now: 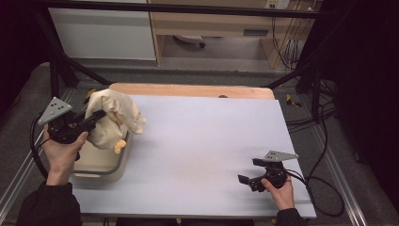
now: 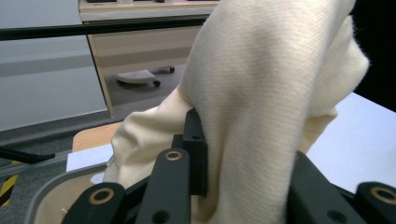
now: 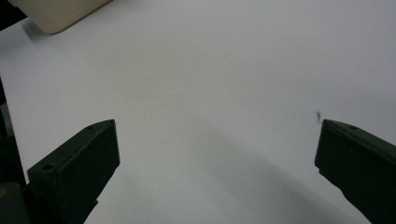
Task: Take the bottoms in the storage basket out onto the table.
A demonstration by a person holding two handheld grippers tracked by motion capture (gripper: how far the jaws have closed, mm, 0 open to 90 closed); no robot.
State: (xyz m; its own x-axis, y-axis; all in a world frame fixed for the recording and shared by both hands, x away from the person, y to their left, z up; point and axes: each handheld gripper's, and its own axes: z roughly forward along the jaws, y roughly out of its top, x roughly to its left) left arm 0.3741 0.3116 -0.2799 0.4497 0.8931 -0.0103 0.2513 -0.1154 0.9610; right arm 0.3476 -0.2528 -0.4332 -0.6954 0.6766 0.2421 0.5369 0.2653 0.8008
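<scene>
A cream cloth [image 1: 113,117] hangs bunched above a beige tub [image 1: 101,165] at the table's left edge. My left gripper [image 1: 96,115] is shut on the cloth and holds it up, with a loose end drooping over the tub's rim. In the left gripper view the cream cloth [image 2: 261,102] is pinched between the black jaws of the left gripper [image 2: 247,177]. My right gripper [image 1: 249,172] rests low over the white table [image 1: 202,141] near the front right, open. In the right gripper view the right gripper [image 3: 217,158] has its jaws wide apart with bare table between them.
The beige tub's corner [image 3: 56,14] lies far off in the right gripper view. A wooden strip [image 1: 188,90] runs along the table's far edge. Black frame bars [image 1: 61,61] and cables [image 1: 324,155] flank the table. Wooden furniture [image 2: 140,51] stands behind.
</scene>
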